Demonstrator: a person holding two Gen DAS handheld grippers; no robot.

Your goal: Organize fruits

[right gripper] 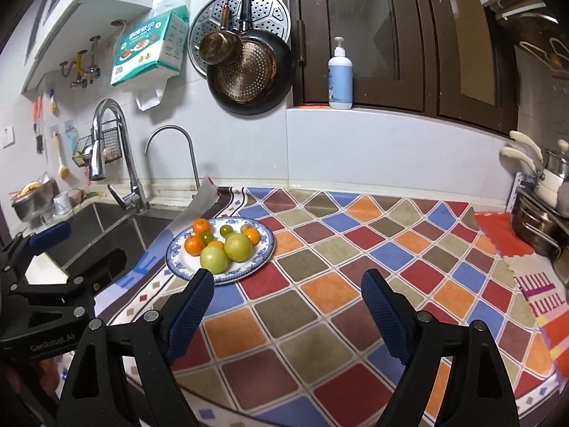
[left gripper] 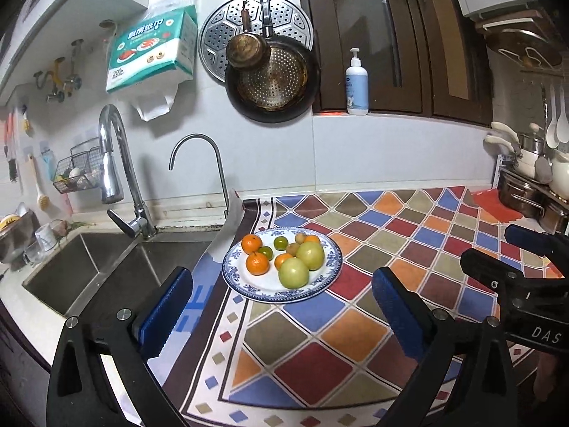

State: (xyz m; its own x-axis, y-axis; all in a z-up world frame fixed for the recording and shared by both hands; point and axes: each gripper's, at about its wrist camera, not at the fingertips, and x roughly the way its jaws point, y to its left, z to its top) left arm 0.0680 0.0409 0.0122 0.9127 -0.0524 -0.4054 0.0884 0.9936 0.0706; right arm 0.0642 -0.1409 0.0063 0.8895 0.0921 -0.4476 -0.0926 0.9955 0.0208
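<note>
Two fisheye wrist views, side by side above the counter's near edge, angled slightly downward toward the back wall. Left view nearer the sink (left gripper: 106, 267); right view further along the patterned mat (right gripper: 355, 267). Shared: the fruit plate (left gripper: 332, 254) (right gripper: 265, 249), faucets, hanging pans, and each neighbouring gripper at frame edge.

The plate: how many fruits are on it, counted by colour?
On the plate:
Orange: 4
Large pale green: 2
Small dark green: 2
Small tan: 2
Total: 10
</note>
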